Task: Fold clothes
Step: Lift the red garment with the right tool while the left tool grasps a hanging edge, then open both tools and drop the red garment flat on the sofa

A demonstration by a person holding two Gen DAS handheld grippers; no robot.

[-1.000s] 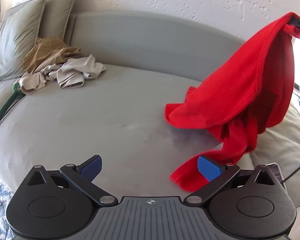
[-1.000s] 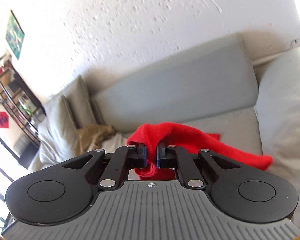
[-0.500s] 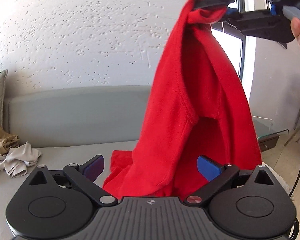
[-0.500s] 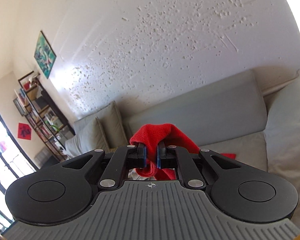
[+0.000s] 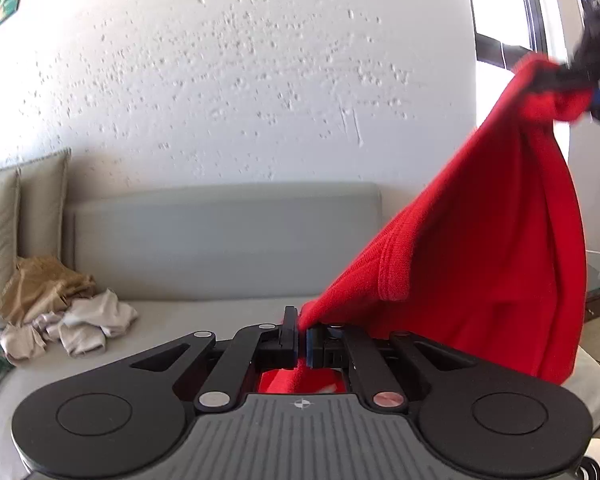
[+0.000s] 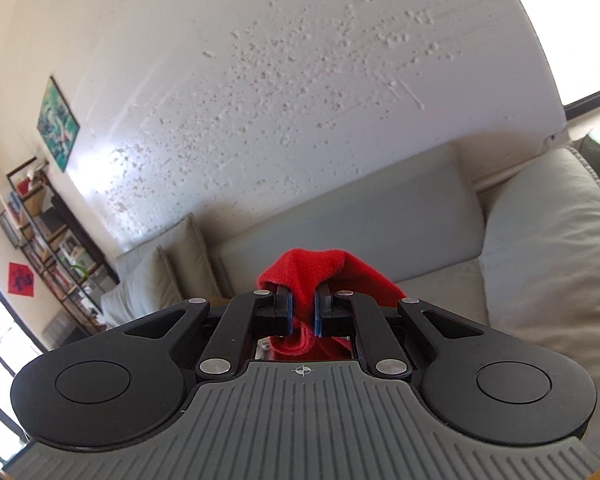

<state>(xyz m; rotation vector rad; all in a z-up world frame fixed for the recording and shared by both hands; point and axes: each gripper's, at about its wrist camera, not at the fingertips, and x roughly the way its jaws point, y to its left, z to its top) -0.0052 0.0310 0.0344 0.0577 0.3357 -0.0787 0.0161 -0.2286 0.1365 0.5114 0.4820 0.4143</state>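
A red garment point(image 5: 500, 240) hangs in the air above the grey sofa point(image 5: 220, 232). My left gripper point(image 5: 302, 338) is shut on a low edge of it. My right gripper point(image 6: 303, 314) is shut on another bunched part of the red garment point(image 6: 312, 268). In the left wrist view the right gripper point(image 5: 580, 76) shows blurred at the upper right, holding the garment's top. The cloth stretches between the two grippers.
A heap of tan and beige clothes point(image 5: 56, 308) lies at the sofa's left end beside cushions point(image 5: 16, 220). A large pale cushion point(image 6: 552, 248) is at the right. A shelf unit point(image 6: 48, 240) stands by the far wall.
My left gripper has shut on the red garment's low edge; it was open before. The right gripper has lifted the garment higher and to the right.
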